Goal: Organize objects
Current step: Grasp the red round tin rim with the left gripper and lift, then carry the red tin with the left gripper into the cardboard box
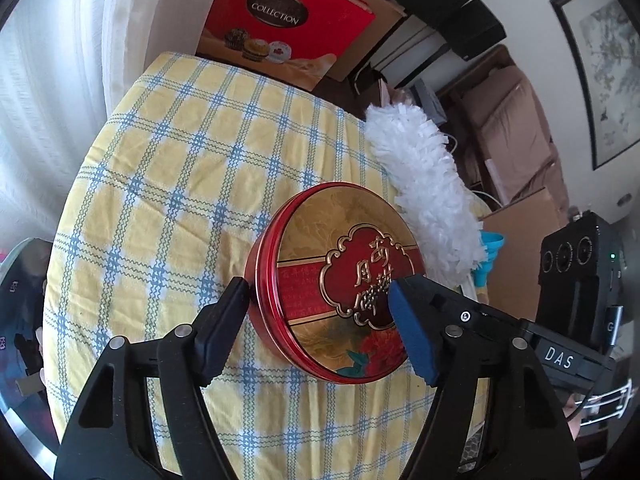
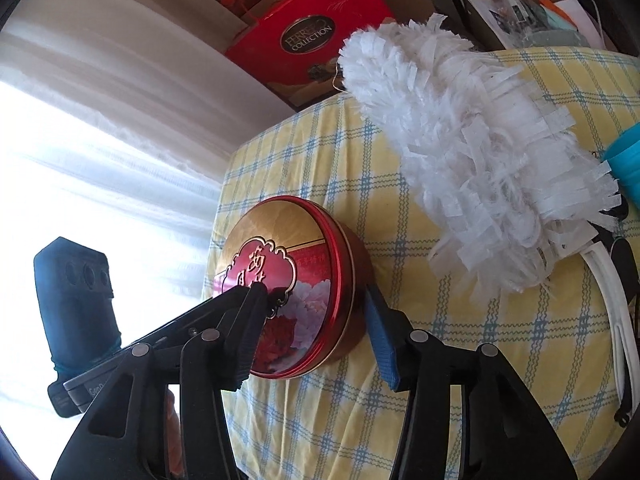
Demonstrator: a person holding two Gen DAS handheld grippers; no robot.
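Both the left gripper (image 1: 320, 322) and the right gripper (image 2: 310, 322) have their jaws closed on the round red tin (image 1: 340, 280), held tilted on edge above the checked tabletop (image 1: 180, 160). At two o'clock from the tin lies a white duster (image 1: 424, 196); a red gift box (image 1: 288, 20) stands at twelve o'clock beyond the tabletop.

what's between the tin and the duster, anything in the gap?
Only bare checked tablecloth. In the right wrist view a cloth strip separates the red tin from the white duster; the left wrist view shows them nearly overlapping.

Both grippers, left gripper (image 1: 320, 320) and right gripper (image 2: 316, 328), hold jaws parted.
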